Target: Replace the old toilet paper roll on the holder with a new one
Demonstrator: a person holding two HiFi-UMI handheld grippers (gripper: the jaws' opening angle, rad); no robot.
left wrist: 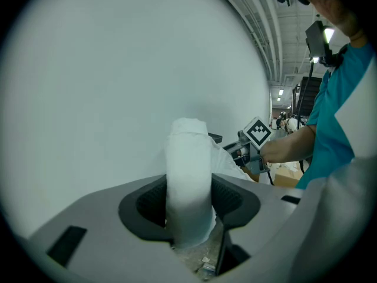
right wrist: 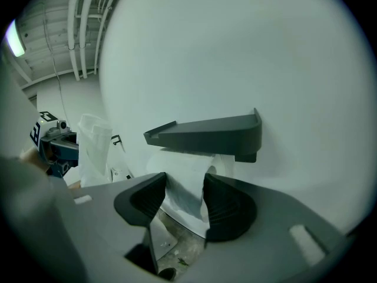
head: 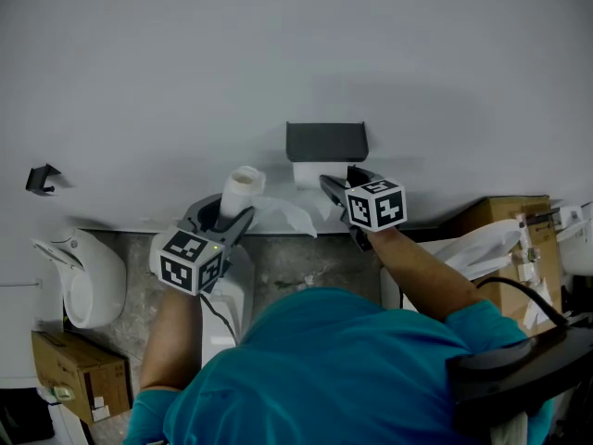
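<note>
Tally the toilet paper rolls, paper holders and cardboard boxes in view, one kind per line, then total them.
Dark grey wall-mounted paper holder: 1
White toilet paper rolls: 2 (one in the left tongs, one under the holder)
Brown cardboard boxes: 2 ()
Total: 5

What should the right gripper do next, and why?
Probably close the right gripper on the hanging paper tail: it sits between the open fingers, below the roll on the dark holder. The left gripper grips the other roll.
</note>
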